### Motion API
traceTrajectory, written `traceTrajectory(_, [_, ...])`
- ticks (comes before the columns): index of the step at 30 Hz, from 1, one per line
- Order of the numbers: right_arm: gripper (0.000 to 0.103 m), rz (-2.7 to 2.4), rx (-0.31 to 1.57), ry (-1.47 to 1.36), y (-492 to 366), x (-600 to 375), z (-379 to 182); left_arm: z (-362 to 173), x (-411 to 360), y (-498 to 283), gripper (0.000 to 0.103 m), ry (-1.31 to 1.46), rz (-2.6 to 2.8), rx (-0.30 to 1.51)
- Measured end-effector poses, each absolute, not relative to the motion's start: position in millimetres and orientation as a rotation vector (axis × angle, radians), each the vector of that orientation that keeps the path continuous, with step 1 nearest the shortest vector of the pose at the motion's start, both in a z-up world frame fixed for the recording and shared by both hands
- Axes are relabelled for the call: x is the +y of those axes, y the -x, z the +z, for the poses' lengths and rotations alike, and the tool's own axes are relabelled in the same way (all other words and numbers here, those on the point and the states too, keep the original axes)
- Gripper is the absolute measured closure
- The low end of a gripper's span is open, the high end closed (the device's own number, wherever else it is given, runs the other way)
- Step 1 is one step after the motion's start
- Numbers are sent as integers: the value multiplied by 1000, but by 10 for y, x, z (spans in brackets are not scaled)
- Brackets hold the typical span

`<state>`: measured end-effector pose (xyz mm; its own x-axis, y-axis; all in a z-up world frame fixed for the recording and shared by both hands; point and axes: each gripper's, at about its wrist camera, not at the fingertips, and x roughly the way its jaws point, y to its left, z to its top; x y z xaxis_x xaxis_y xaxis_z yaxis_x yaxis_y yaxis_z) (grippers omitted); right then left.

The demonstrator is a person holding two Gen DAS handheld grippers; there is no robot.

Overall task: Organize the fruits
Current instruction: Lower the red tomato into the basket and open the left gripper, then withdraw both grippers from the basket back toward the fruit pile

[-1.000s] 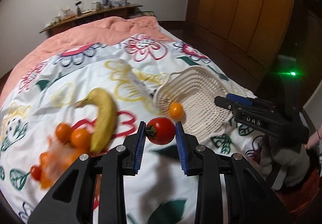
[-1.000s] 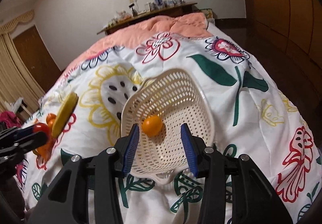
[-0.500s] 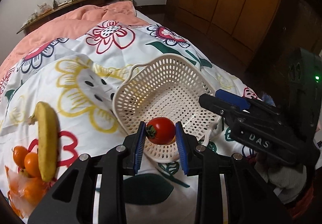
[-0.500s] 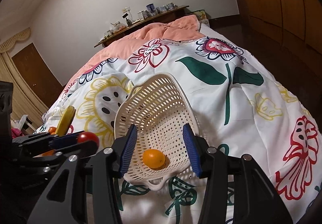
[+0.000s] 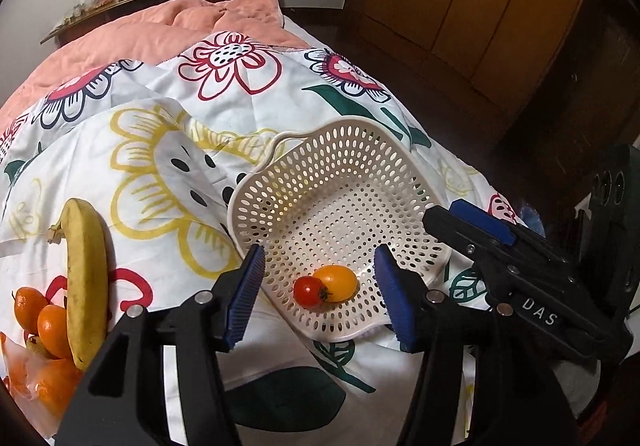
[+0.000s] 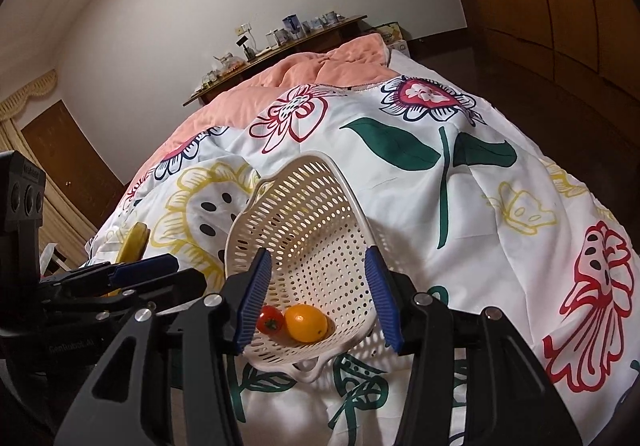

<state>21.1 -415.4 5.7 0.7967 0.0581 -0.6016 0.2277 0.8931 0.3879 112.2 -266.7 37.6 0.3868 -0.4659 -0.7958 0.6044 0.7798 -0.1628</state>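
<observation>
Left wrist view, nearest first: the left gripper (image 5: 320, 292) stands released, its blue ribbed pads apart with nothing between them; its jaws have just been opening, and the small red tomato (image 5: 307, 290) now lies on the floor of the white perforated plastic basket (image 5: 280, 201), touching the oval orange fruit (image 5: 336, 283) beside it. The right gripper (image 5: 496, 242) reaches in from the right edge, just beside the basket's near rim. In the right wrist view its own jaws (image 6: 318, 300) have also been widening and press on nothing, though the basket's near end sits between the pads.

The main risk, judging from the right wrist view, is the basket itself. It appears tilted on the soft flowered quilt (image 5: 180, 149), with both fruits gathered at its low near lip. With no pad bearing on its wall, the basket could settle or tip on the bedding and the two round fruits could roll out over that lip. A careless withdrawal of the left gripper could also catch the rim and nudge it.

As for pose, the left gripper points steeply down over the basket's near edge, while the right one points more shallowly along the basket's length.

Farther off to the left, the yellow banana (image 5: 86, 278) lies on the quilt against a cluster of orange tangerines (image 5: 52, 330), none of them yet in the basket.
</observation>
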Motion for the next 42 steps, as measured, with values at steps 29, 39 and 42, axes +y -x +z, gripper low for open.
traceTrajectory(29, [11,-103,613,-374,-217,-3786,258,676,-2103,-952,9,-166,-539,778])
traceTrajectory(39, [11,-54,630,-351,-253,-3571,377,747,-1625,-929,9,-129,-454,755])
traceTrajectory(42, [11,-39,650,-368,-282,-3531,380,777,-1485,-927,9,-112,-434,749])
